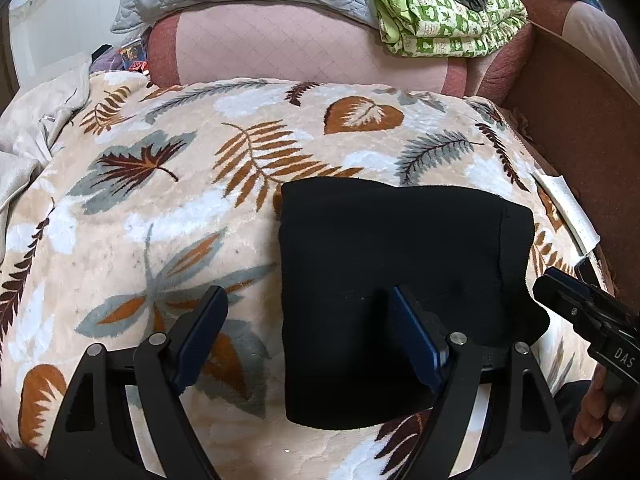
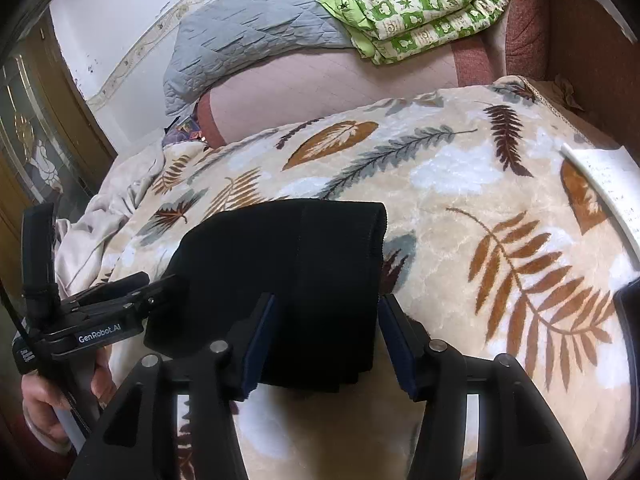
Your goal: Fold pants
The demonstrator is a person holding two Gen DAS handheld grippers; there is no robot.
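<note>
Blue-padded fingers point(image 1: 202, 332) of the left gripper point(image 1: 308, 320) stand wide apart with nothing between them, one finger over the folded black pants point(image 1: 400, 248). Those pants lie as a compact rectangle on the leaf-print blanket point(image 1: 160, 208). Likewise parted and holding nothing, the right gripper point(image 2: 326, 338) straddles the pants' near edge. A white paper point(image 2: 604, 184) lies off right; green bedding point(image 2: 420, 12) and a grey quilt point(image 2: 248, 32) sit behind.

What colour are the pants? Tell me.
Black, plain; the pants show best in the left wrist view.
</note>
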